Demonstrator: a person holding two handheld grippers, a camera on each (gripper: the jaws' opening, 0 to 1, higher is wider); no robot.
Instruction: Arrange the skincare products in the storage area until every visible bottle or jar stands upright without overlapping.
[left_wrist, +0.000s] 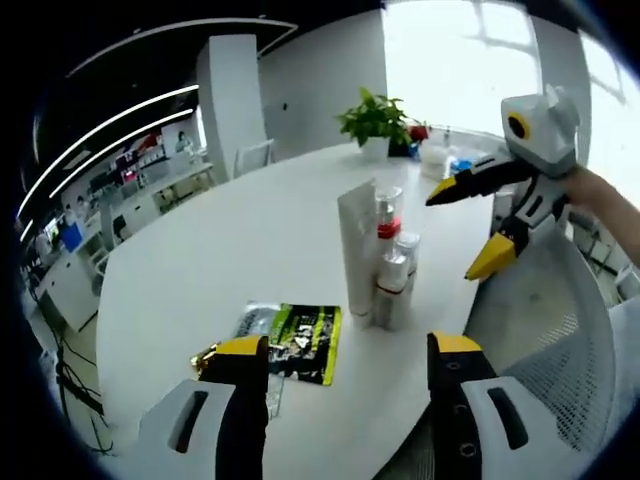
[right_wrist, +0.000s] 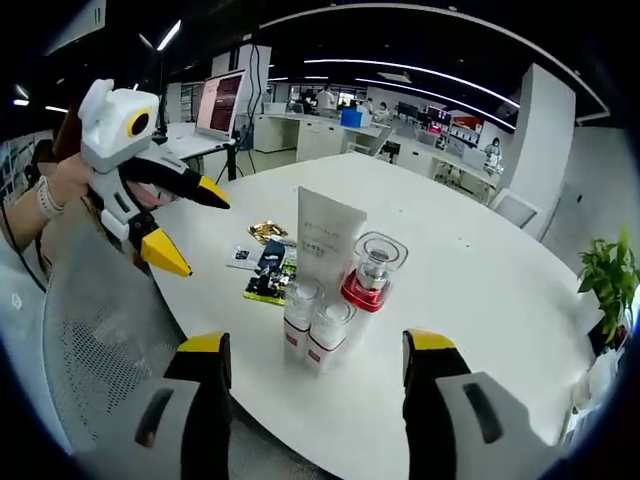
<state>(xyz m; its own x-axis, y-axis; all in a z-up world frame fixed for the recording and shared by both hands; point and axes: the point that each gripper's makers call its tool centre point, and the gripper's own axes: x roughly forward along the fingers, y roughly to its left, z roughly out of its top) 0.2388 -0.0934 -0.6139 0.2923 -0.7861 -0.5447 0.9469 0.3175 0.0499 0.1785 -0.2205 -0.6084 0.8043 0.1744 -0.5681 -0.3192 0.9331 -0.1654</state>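
On the round white table four skincare products stand upright in a tight group near the edge: a white tube, a clear bottle with a red base just beside it, and two small white bottles in front; in the left gripper view the same tube stands behind the small bottles. A few flat sachets lie on the table near the group, and a green plant stands at the far side. The left tool is open and holds nothing; the right tool is also open and empty; both are apart from the products.
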